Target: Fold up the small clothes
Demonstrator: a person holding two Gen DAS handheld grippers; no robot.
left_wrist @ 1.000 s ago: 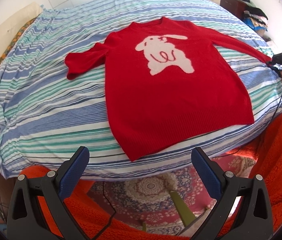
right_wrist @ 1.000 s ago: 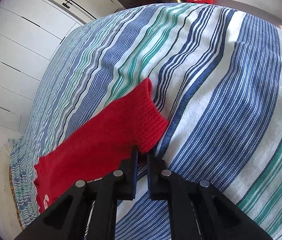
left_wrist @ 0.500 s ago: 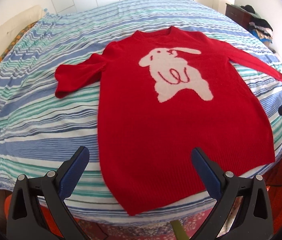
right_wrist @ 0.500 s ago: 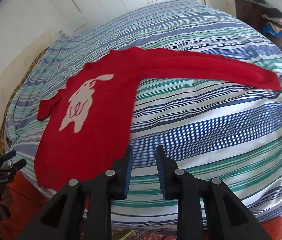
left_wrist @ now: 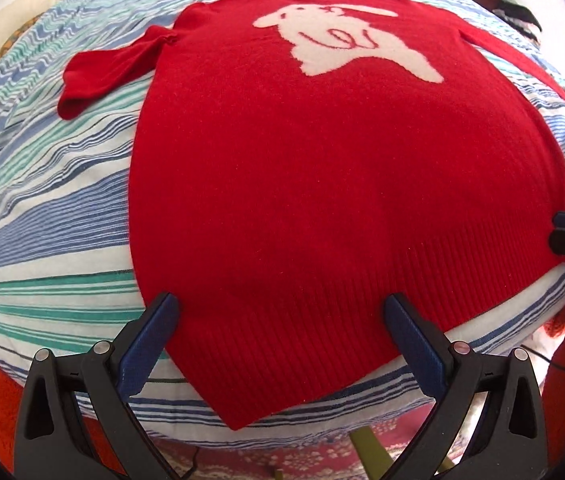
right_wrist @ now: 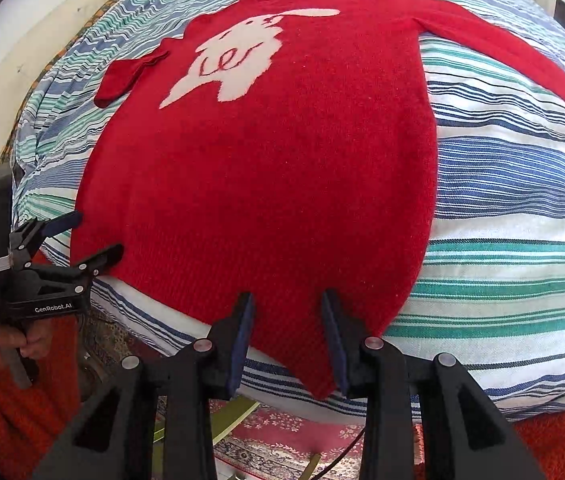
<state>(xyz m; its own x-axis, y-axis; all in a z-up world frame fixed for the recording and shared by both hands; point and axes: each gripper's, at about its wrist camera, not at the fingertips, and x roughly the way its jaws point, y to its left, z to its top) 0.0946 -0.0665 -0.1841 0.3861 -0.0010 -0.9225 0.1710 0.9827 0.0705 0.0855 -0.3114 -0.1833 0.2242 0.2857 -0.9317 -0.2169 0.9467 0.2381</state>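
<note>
A red sweater (left_wrist: 322, 168) with a white rabbit motif lies flat, front up, across the middle of the striped bed (left_wrist: 42, 208), its hem toward the bottom of the frame. The left claw (left_wrist: 282, 320) stands wide over the hem's lower left corner, nothing between its pads. The right claw (right_wrist: 287, 320), narrow, has just been opening; its pads straddle the hem's lower right corner without pressing it.

striped bedspread (left_wrist: 62, 208), patterned rug (right_wrist: 282, 436)
</note>
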